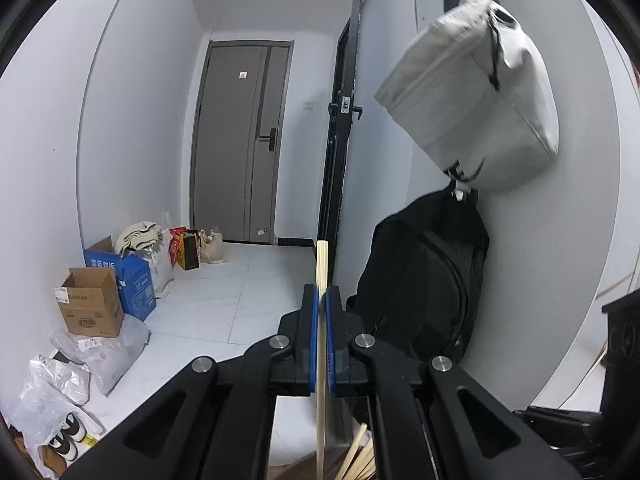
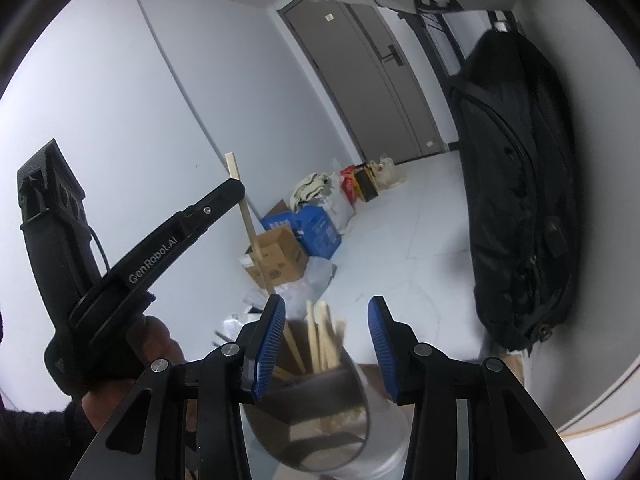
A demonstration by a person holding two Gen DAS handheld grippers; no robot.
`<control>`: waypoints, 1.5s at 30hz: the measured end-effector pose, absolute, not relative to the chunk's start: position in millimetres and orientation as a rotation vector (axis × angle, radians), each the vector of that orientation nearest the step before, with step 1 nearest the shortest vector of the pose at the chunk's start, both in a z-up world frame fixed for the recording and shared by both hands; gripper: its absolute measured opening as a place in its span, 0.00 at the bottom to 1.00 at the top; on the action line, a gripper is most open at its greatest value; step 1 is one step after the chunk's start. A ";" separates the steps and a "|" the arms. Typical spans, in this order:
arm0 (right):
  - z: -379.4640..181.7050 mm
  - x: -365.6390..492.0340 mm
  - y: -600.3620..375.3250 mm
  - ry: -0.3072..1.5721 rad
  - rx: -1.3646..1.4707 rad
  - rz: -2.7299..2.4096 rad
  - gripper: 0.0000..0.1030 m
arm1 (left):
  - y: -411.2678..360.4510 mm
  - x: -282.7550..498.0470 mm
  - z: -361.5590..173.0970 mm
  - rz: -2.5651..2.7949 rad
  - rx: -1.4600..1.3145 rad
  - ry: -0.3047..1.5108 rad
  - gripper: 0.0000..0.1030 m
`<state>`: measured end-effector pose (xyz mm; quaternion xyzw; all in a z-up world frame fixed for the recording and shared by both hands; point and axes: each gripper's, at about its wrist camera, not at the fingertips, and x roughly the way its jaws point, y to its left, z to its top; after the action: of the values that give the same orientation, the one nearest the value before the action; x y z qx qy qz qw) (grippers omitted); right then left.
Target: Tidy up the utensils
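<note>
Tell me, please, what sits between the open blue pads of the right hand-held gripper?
In the right wrist view, the metal cup holding wooden chopsticks sits between the right hand-held gripper's pads, neither touching it.

Pale smooth wooden chopstick (image 1: 321,276); glossy mirror-finish metal cup (image 2: 320,416); blue ribbed plastic pads (image 2: 269,346); matt brown cardboard box (image 1: 90,307).

From my left wrist feed, the chopstick (image 1: 321,360) ran off the bottom edge, its lower end unseen. On the right wrist feed, the metal cup (image 2: 320,420) was blurred and cut by the bottom edge; its chopsticks (image 2: 324,340) smeared together, uncountable.
</note>
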<state>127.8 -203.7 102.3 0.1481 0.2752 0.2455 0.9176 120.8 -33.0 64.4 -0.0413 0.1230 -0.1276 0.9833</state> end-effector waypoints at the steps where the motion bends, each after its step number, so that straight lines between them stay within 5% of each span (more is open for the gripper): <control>1: 99.3 126.9 -203.6 0.569 0.301 0.503 0.42 | -34.0 119.5 62.5 -0.257 -0.079 0.241 0.00; 13: 88.1 124.3 -223.6 0.594 0.342 0.439 0.51 | -33.3 109.7 45.6 -0.295 -0.047 0.342 0.00; 21: 97.3 108.0 -225.6 0.539 0.316 0.401 0.73 | -30.3 106.3 49.7 -0.406 -0.078 0.571 0.03; 22: 100.4 104.0 -225.5 0.531 0.307 0.397 0.75 | -30.0 104.6 51.2 -0.393 -0.082 0.582 0.06; 24: 106.5 97.0 -225.0 0.514 0.289 0.383 0.83 | -23.9 97.0 60.6 -0.363 -0.121 0.606 0.38; 26: 110.5 89.6 -224.7 0.502 0.285 0.379 0.86 | -17.7 85.7 68.7 -0.344 -0.169 0.594 0.54; 28: 115.3 80.5 -224.2 0.496 0.289 0.373 0.91 | -19.4 70.4 77.2 -0.332 -0.165 0.560 0.54; 32: 125.3 60.3 -223.3 0.468 0.292 0.372 0.97 | -21.7 44.8 91.0 -0.283 -0.134 0.530 0.76; 45: 158.0 -24.2 -210.8 0.368 0.233 0.375 1.00 | -18.3 -27.1 109.2 -0.189 -0.109 0.382 0.91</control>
<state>-24.2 -210.8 158.0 0.1151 0.1814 0.1847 0.9590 -27.1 -18.3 109.2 -0.0540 0.1894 -0.0939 0.9759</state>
